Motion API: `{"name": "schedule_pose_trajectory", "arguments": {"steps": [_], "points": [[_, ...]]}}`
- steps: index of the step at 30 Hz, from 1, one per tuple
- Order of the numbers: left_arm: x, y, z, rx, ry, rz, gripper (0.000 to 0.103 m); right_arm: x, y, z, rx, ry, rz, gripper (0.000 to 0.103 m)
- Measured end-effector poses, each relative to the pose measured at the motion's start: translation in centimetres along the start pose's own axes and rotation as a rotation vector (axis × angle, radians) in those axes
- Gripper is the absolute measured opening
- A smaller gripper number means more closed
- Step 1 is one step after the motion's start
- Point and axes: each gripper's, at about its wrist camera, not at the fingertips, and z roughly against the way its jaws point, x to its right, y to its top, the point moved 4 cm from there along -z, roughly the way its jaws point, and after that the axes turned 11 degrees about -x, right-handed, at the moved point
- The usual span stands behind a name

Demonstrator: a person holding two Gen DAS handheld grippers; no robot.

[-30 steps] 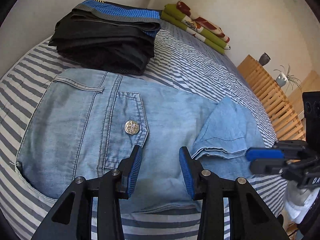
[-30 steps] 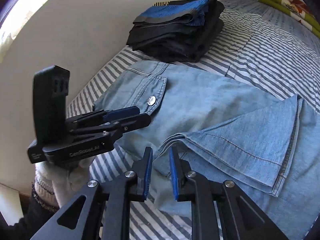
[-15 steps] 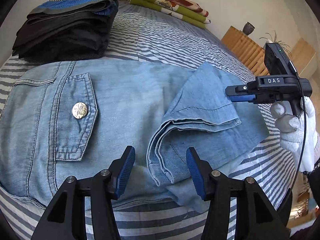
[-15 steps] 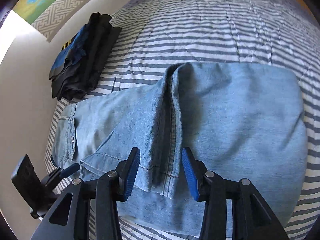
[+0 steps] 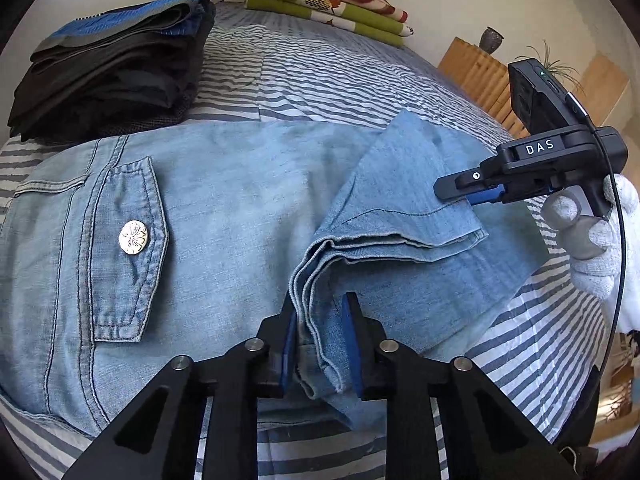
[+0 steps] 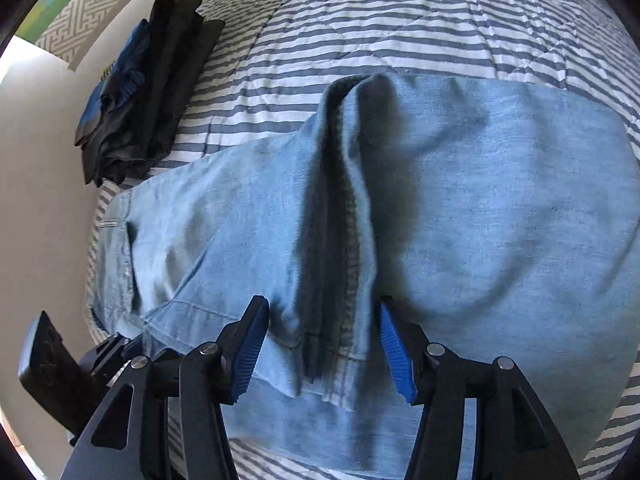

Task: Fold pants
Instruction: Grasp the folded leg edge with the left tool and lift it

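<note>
Light blue denim pants [image 5: 224, 208] lie across the striped bed, one leg folded back so its hem [image 5: 400, 228] rests on top. My left gripper [image 5: 320, 340] is at the hem's near corner. Its jaws are closing, with the stacked hem layers pinched between the blue pads. In the right wrist view my right gripper [image 6: 324, 348] straddles the raised seam ridge of the pants [image 6: 500, 208]. Its jaws are opening and the pads stand clear of the cloth. In the left wrist view the right gripper [image 5: 460, 194] sits at the hem's far corner, held by a white-gloved hand [image 5: 592, 248].
A stack of dark folded clothes [image 5: 112, 76] sits on the bed beyond the waistband, also the stack [image 6: 148, 92] near the wall. Folded green and red blankets [image 5: 328, 8] lie at the far end. A wooden slatted frame [image 5: 476, 68] with a vase [image 5: 491, 39] stands past the bed's right side.
My left gripper slid right from the back pocket to the hem corner and closed on it. My right gripper rolled, moved to the hem's other corner and spread wider.
</note>
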Motion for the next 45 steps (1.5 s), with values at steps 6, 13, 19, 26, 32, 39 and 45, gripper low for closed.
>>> {"name": "schedule_pose_trajectory", "arguments": {"steps": [6,13,19,26,32,39,45], "points": [[-0.1,-0.1,1.1,0.022,-0.049,0.019,0.008,-2.8,0.7,1.9,0.032,-0.012,0.054,0.007],[0.1,-1.0,2.7,0.05,-0.101,0.023,0.007,-7.0,4.2,4.1,0.128,0.061,0.054,0.005],[-0.3,-2.0,4.3,0.081,-0.248,0.072,0.006,-10.5,7.2,4.2,0.151,0.137,0.029,0.005],[-4.3,-3.4,6.7,0.13,-0.387,0.203,0.006,-13.9,9.3,1.1,0.116,0.16,-0.014,0.005],[-7.9,-5.7,7.4,0.141,-0.337,0.266,0.006,-17.8,10.3,-2.4,0.076,0.161,0.009,0.005],[-11.3,-7.0,6.9,0.14,-0.338,0.352,0.006,-20.7,11.2,-6.5,0.036,0.146,0.022,0.005],[-13.2,-7.4,8.0,0.167,-0.342,0.391,0.006,-22.1,11.7,-8.0,0.022,0.158,0.018,0.005]]}}
